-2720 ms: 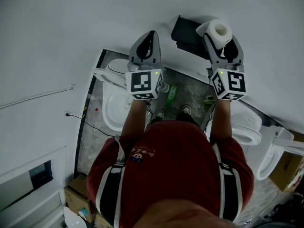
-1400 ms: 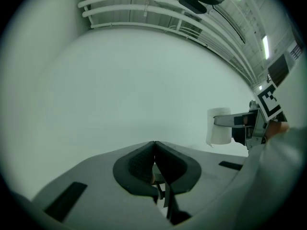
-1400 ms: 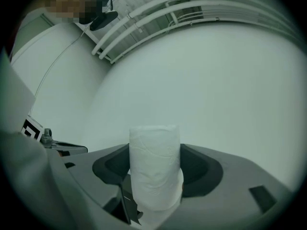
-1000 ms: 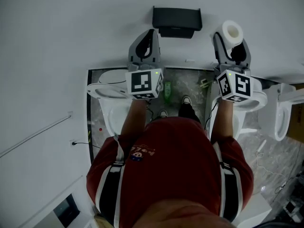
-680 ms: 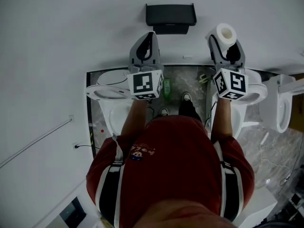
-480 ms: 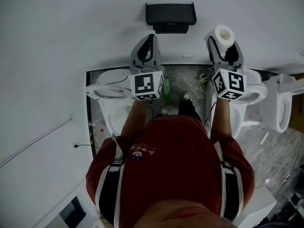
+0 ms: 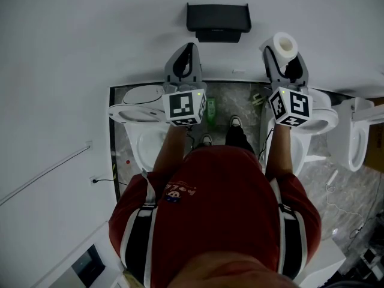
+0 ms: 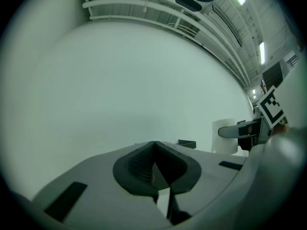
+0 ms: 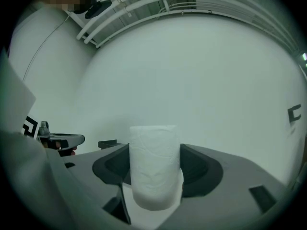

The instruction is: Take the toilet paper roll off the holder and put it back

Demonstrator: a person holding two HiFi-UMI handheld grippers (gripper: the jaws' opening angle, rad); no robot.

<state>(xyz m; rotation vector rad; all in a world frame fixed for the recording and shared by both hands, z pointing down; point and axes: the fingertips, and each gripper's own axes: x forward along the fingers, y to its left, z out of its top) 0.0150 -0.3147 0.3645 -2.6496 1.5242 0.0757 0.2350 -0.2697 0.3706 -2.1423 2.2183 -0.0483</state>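
Note:
The white toilet paper roll stands upright between the jaws of my right gripper, which is shut on it. In the right gripper view the roll fills the gap between the dark pads. The black holder hangs empty on the white wall, up and to the left of the roll and apart from it; it shows small in both gripper views as the holder and the holder. My left gripper points at the wall below the holder, its jaws shut with nothing between them.
White toilets stand on the floor below: a toilet at the left, another toilet under the right gripper, and a third toilet at the far right. A green bottle lies on the grey floor near the person's shoes.
Earlier the roll was right at the holder's right end; now it is held clear of it to the right. Over the last second both grippers have hardly moved.

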